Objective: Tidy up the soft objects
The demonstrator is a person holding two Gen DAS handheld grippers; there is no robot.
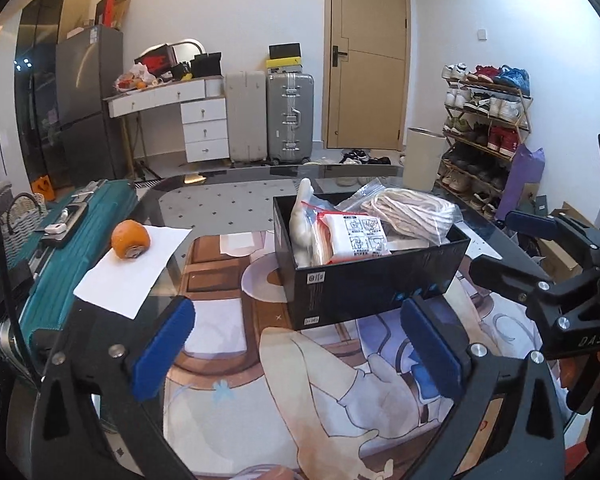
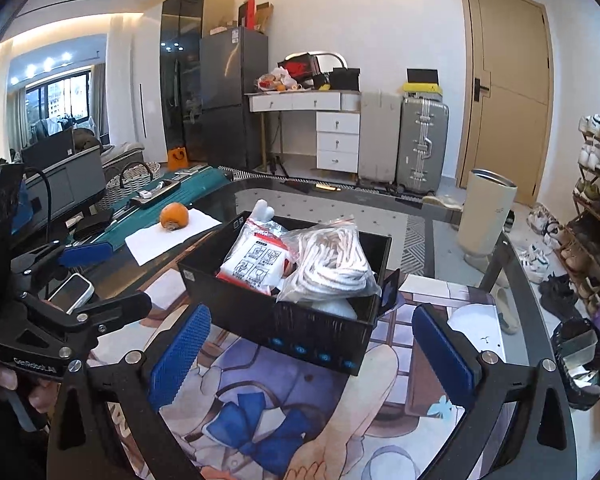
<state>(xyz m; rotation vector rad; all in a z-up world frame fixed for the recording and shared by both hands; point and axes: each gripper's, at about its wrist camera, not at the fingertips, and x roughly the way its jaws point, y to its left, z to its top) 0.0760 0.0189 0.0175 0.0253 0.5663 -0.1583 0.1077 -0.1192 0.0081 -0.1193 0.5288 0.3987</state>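
A black box (image 1: 360, 284) (image 2: 300, 328) stands on the illustrated mat (image 1: 300, 392) on the glass table. In the box lie a clear bag of white rope (image 1: 416, 208) (image 2: 336, 260), a white printed packet in a red-zip bag (image 1: 360, 236) (image 2: 256, 264) and a white soft item (image 1: 304, 216) (image 2: 262, 210) standing on end. My left gripper (image 1: 298, 348) (image 2: 120, 280) is open, short of the box's near wall, with nothing between its blue pads. My right gripper (image 2: 312, 356) (image 1: 496, 242) is also open and empty, in front of the box from the other side.
An orange fruit (image 1: 131, 239) (image 2: 174, 217) rests on white paper to the left, beside a teal suitcase (image 1: 80, 248). A phone (image 2: 70, 292) lies on the table near the left gripper. On the floor to the right are a beige bin (image 2: 486, 216), a black-lined bin (image 2: 584, 360) and a shoe rack (image 1: 484, 128).
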